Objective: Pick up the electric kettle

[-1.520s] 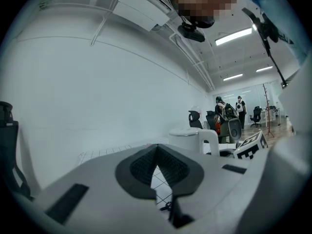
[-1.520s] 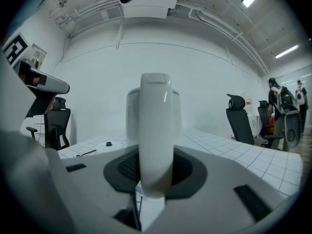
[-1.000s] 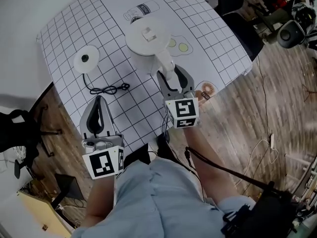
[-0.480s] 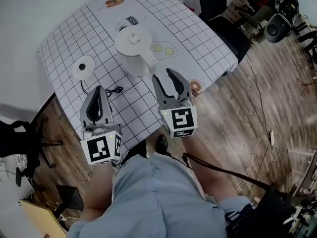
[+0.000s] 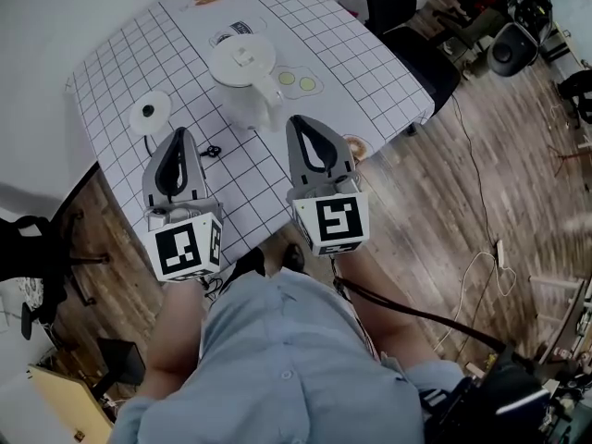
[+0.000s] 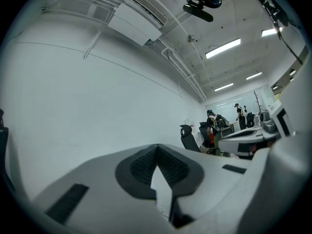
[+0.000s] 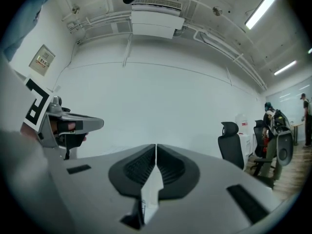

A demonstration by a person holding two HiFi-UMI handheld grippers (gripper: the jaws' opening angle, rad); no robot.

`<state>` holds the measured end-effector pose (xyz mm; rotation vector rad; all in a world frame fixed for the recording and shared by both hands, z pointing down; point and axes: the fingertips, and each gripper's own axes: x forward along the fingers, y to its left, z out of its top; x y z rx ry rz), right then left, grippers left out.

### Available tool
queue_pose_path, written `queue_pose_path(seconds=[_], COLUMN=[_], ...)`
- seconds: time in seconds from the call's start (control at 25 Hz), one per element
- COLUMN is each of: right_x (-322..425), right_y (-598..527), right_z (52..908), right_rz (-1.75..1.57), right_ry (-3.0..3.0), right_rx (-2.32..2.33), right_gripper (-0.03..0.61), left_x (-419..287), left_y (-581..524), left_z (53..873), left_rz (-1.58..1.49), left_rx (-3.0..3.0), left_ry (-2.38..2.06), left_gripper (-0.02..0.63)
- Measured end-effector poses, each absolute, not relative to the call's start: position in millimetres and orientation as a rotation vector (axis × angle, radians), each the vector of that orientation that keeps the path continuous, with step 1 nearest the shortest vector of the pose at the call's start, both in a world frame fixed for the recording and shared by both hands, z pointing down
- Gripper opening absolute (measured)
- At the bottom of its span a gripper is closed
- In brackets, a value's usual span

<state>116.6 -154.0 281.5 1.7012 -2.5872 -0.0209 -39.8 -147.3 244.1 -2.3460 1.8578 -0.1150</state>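
Note:
The white electric kettle (image 5: 242, 67) stands on the gridded table (image 5: 361, 63), its handle (image 5: 271, 100) pointing toward me. Its round base (image 5: 150, 112) and black cord (image 5: 208, 152) lie to the left. My right gripper (image 5: 298, 121) hovers just short of the handle, apart from it, held level. Its jaws are closing right down, pads together (image 7: 156, 150) with nothing between them. My left gripper (image 5: 178, 133) hangs over the table's near edge by the cord. It is shut and empty (image 6: 157, 150). Both gripper views look over the table at a white wall.
A black office chair (image 5: 430, 58) stands at the table's right side. Cables (image 5: 481, 276) trail over the wooden floor on the right. Another dark chair (image 5: 28, 239) sits at the left. People stand far off (image 6: 239, 113).
The right gripper, open at the kettle's handle a second ago, has drawn back toward me, risen and shut empty. The left gripper rose a little. The kettle stays on the table.

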Motion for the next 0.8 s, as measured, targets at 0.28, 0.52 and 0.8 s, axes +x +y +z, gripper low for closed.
queue_pose_path(seconds=[0.28, 0.52, 0.8], right_x=[107.6, 105.8, 103.7], right_y=[-150.0, -154.4, -157.8], right_z=[277.2, 275.4, 273.4], right_rz=[-0.039, -0.043, -0.081], right_ry=[-2.637, -2.663, -2.674], right_rx=[1.657, 1.649, 1.648], right_gripper=[0.000, 0.000, 0.000], left_x=[-34.8, -33.0, -35.6], left_y=[-144.1, -146.7, -149.2], left_z=[241.2, 245.2, 247.5], left_rz=[-0.124, -0.132, -0.139], left_rx=[-2.324, -2.329, -2.325], left_ry=[1.825, 1.825, 1.831], left_gripper=[0.000, 0.000, 0.000])
